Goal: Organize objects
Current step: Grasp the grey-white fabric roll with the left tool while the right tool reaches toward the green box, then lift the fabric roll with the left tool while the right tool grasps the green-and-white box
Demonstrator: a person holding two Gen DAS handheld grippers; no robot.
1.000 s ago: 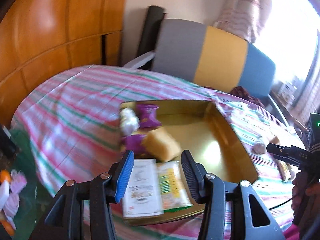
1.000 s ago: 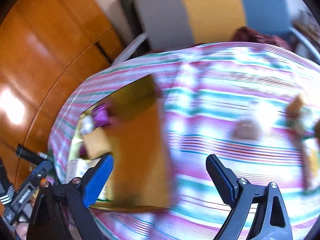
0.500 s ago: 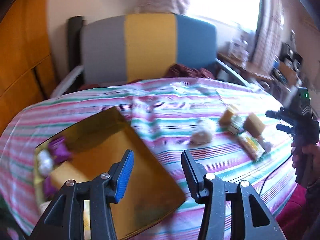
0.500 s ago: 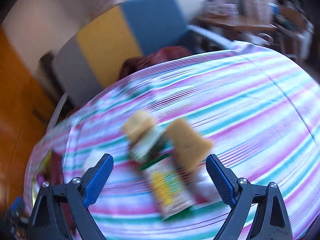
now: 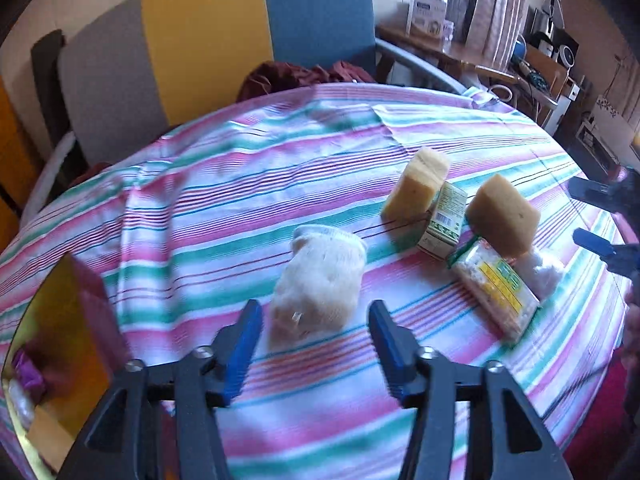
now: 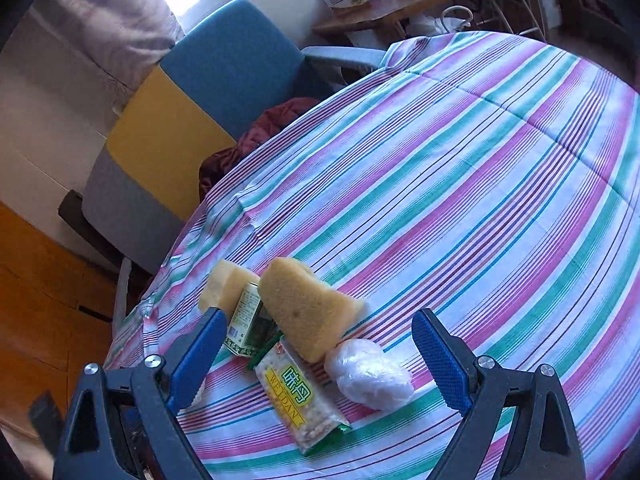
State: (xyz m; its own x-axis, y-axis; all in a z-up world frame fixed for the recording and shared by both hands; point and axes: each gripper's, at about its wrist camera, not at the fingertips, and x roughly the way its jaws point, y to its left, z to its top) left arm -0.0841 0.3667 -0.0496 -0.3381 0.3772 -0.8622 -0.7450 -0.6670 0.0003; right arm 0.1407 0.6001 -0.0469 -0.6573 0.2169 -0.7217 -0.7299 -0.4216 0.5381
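Left gripper (image 5: 314, 336) spread before cream mesh pouch (image 5: 318, 284); right gripper (image 6: 320, 354) spread over yellow sponge block (image 6: 308, 312), cracker packet (image 6: 300, 396), white wrapped bundle (image 6: 370, 376).

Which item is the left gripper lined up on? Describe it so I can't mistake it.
On the striped tablecloth, left of the snack cluster, a pale fuzzy bundle lies alone before the left gripper. Unlike the yellow sponges, it is whitish, soft-looking and touches nothing else.
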